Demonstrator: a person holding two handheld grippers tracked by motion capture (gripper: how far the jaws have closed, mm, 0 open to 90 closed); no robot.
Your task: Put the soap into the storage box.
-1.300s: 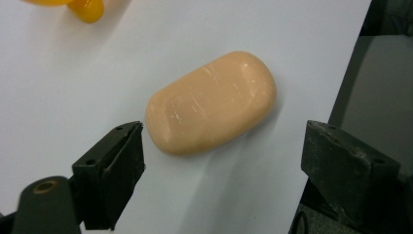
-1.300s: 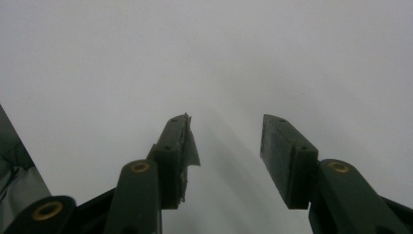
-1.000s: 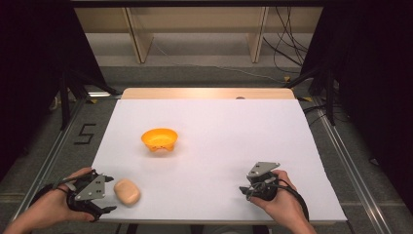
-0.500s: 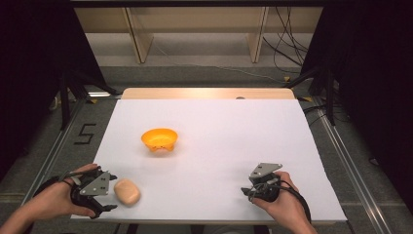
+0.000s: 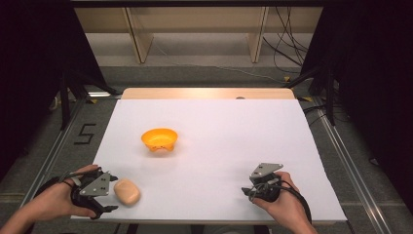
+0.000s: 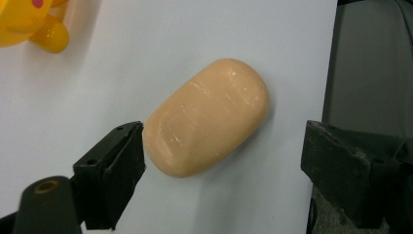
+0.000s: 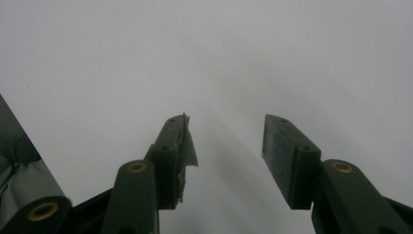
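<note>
A peach oval bar of soap lies on the white table top near its front left corner. My left gripper is open, with its jaws wide on either side of the soap's near end and not touching it. An orange bowl with small feet stands farther back; its yellow-orange edge appears at the top left of the left gripper view. My right gripper rests open at the front right, with nothing but bare table between its jaws.
The white table top ends close to the soap on the near side; grey floor lies just beyond that edge. A wooden strip runs along the table's far edge, with shelving and cables behind it.
My left gripper has moved closer to the soap and now has its jaws around the soap's near end. The right gripper has barely moved.
</note>
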